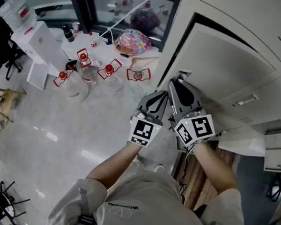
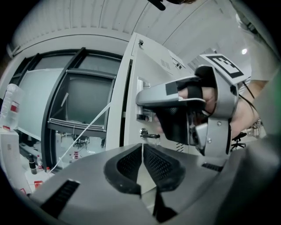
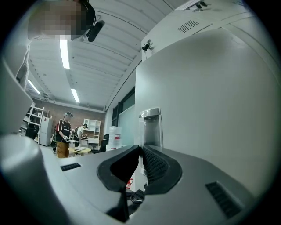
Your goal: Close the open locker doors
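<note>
Pale grey sheet steel: the locker bank [image 1: 269,28] fills the right side of the head view.

One locker door [image 1: 220,63] stands swung out from the bank, its dark compartment showing along the hinge side. It is not shut, so the task looks to be at the start of this door. Whether other doors in the bank also stand open cannot be told from here.

Both grippers sit at the free edge of that door, pointing level at it and just beside each other.
- Left gripper [image 2: 142,149]: jaws together, nothing between the pads. It is beside the door edge, and contact is not visible.
- Right gripper [image 3: 140,149]: jaws drawn together, nothing seen between them. Its tip is close against the door face, right below the handle.

The chrome recessed handle [image 3: 150,125] sits on the door near its free edge. A small key lock [image 2: 147,134] is just under it.

Judgement: nothing is closed yet. What is left is to push this door round to the frame until it latches, then check the rest of the bank.
</note>
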The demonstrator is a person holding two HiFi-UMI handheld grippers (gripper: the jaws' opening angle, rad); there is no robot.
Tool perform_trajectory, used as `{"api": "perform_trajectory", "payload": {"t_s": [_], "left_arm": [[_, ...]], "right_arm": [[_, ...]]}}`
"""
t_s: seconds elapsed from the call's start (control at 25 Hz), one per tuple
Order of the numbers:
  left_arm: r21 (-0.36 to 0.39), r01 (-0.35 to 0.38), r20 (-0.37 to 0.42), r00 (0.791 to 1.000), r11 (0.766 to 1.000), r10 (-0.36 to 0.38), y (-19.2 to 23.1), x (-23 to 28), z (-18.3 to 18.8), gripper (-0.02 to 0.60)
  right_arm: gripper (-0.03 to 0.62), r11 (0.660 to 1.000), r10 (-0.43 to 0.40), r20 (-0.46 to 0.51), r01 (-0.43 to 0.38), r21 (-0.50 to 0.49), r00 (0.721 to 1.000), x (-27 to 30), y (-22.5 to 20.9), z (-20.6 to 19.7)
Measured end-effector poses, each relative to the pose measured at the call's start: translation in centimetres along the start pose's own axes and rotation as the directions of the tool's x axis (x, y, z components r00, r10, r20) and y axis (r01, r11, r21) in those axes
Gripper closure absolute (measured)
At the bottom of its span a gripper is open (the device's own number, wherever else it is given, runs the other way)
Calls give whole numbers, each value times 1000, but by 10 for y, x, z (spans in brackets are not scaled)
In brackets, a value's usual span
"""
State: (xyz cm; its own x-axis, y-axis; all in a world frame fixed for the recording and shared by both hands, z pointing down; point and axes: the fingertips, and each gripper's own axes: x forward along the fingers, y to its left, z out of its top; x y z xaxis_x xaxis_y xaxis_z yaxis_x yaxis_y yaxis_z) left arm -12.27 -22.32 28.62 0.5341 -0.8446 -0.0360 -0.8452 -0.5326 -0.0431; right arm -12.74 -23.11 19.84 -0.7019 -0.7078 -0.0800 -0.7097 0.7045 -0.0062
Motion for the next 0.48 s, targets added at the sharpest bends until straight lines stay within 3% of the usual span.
{"api": "perform_trajectory", "payload": {"t_s": [0.48], "left_arm": [[-5,-1,23,1000,1000,1,15,21,-1,577]], "right_arm": [[540,999,-51,13,51,0,999,14,-6,-1]]}}
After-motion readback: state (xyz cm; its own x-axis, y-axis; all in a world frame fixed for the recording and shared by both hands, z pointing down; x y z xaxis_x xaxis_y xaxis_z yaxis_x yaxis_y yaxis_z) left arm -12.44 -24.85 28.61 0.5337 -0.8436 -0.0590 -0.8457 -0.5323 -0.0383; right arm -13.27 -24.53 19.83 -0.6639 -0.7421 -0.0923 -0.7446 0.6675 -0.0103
